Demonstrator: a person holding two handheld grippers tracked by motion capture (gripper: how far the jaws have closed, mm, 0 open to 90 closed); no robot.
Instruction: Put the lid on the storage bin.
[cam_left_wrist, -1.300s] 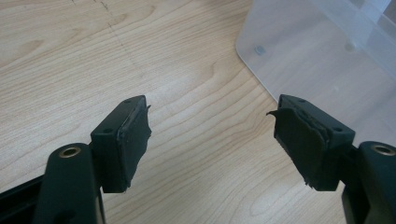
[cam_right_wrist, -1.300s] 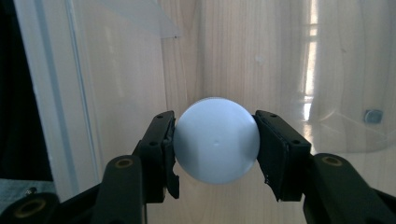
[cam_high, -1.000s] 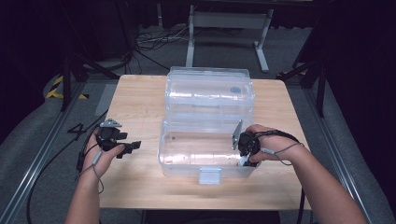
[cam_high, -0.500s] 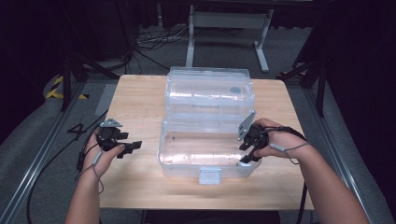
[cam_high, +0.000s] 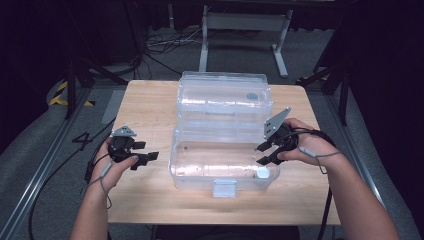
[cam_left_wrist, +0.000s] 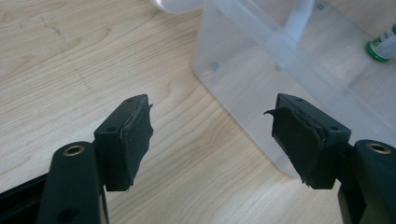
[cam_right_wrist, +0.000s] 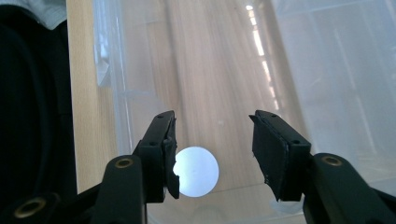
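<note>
The right gripper (cam_high: 264, 153) hangs over the near right corner of the clear plastic box (cam_high: 222, 131), its 2 jaws released and empty. The white ball (cam_right_wrist: 197, 171) lies on the box floor below them, nearer to the jaw at the left of the right gripper view. The left gripper (cam_left_wrist: 212, 135) is also released, with 1 jaw beside the box wall and bare wooden table (cam_left_wrist: 70, 60) between the jaws.

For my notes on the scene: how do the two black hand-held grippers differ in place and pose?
The left gripper hangs over bare wood of the table, outside the clear plastic box; the right gripper is above the box's near right corner, over a white ball. The left points level, the right downward. Both are open and hold nothing.
</note>
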